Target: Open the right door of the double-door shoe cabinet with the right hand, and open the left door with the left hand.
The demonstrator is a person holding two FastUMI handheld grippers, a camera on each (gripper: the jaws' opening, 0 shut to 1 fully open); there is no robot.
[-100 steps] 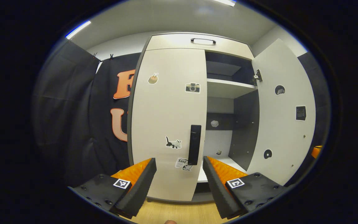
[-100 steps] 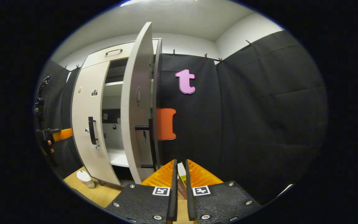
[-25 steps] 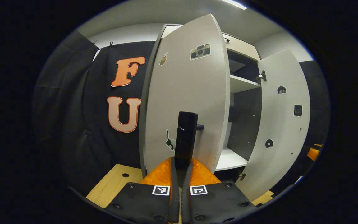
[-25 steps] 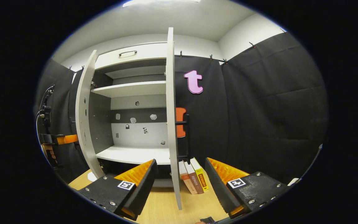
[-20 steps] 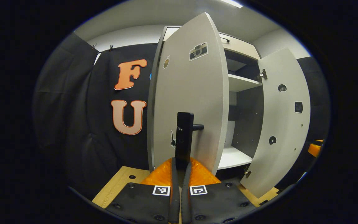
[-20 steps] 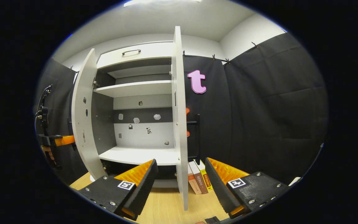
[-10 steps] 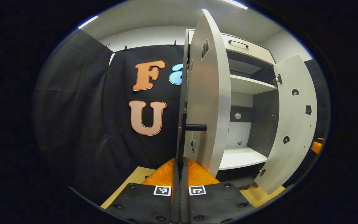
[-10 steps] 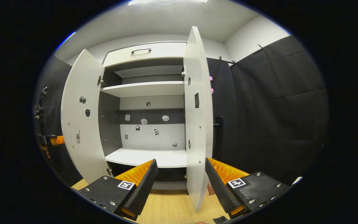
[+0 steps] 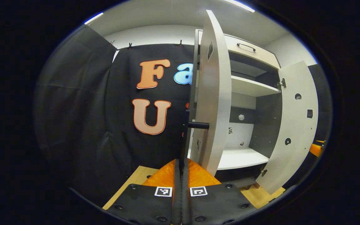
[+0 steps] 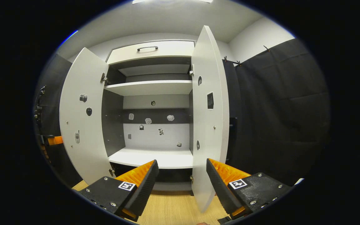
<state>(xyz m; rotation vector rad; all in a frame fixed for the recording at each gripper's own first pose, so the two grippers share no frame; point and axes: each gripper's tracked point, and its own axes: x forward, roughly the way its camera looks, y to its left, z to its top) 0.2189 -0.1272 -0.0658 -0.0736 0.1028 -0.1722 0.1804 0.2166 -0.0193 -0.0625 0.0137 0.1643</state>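
Observation:
The white shoe cabinet [image 10: 150, 50] stands with both doors swung out. In the left gripper view the left door [image 9: 212, 93] is almost edge-on, and my left gripper [image 9: 181, 178] is shut on its black handle [image 9: 198, 125], low on the bar. The right door [image 9: 295, 125] stands open beyond it. In the right gripper view the left door [image 10: 81, 125] and the right door [image 10: 209, 118] show their inner faces. My right gripper [image 10: 181, 178] is open and holds nothing. The right door's lower corner hangs in the gap, close to the right finger [image 10: 219, 182].
Inside are a white upper shelf [image 10: 148, 87] and a white bottom board [image 10: 155, 157], both bare, with small stickers on the back wall. A drawer with a black handle [image 10: 147, 48] tops the cabinet. Light wooden floor [image 10: 167, 209] lies in front, black cloth walls on both sides.
The left gripper, shut on the handle, has swung the left door further out. The right gripper, open since letting go of the right door, has turned to face the cabinet's inside.

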